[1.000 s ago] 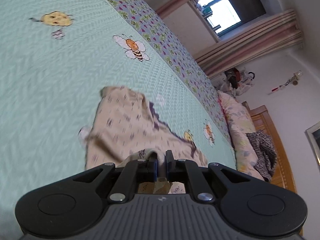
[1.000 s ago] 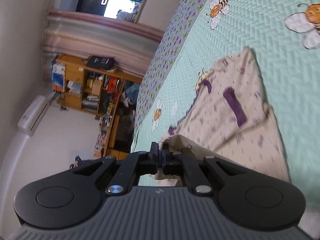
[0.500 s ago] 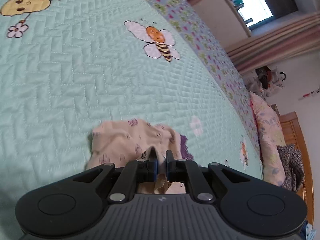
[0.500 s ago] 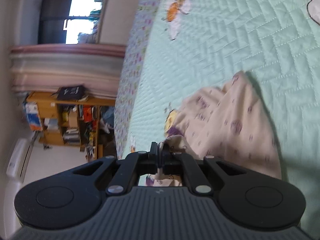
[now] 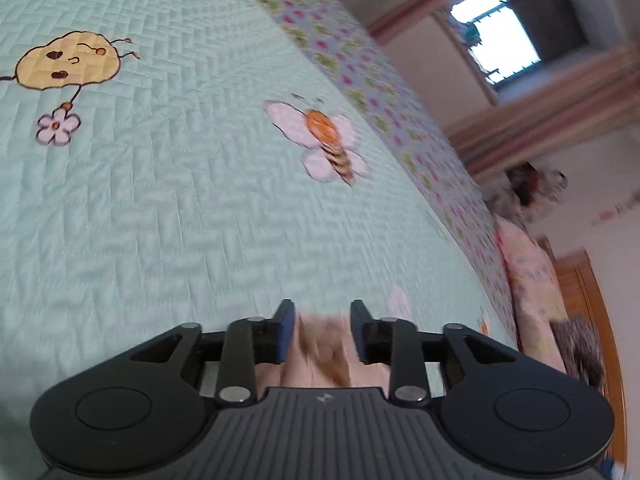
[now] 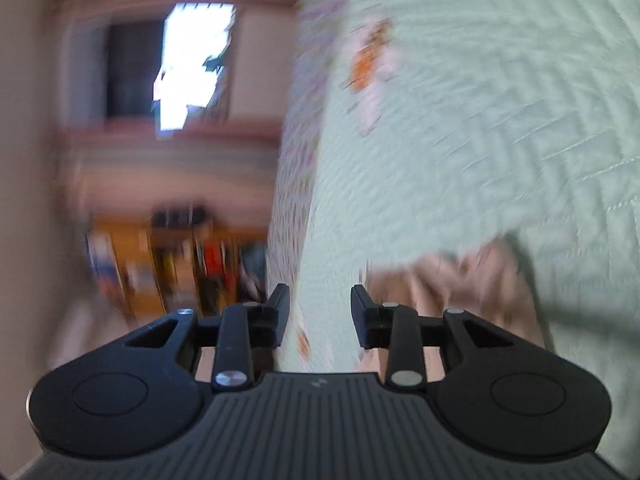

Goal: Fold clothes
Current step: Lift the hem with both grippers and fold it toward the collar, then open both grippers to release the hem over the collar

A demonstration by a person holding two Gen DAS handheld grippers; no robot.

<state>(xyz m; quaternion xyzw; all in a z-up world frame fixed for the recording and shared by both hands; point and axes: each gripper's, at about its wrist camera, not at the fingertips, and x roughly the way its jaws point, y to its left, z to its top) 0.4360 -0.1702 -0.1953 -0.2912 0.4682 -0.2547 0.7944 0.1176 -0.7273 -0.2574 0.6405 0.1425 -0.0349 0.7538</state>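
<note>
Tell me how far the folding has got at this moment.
Done, by the look of it: the garment lies bunched on the quilt, and both tools are open, the left tool with cloth showing between its fingers, the right tool beside the cloth. In hand: nothing gripped. Left: blur hides whether the fold is neat, so another fold or some smoothing may remain.

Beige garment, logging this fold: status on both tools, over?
Left tool open, garment loose between its fingers. Right tool open, nothing in it, garment lying beside it on the quilt. Nothing in the way.
</note>
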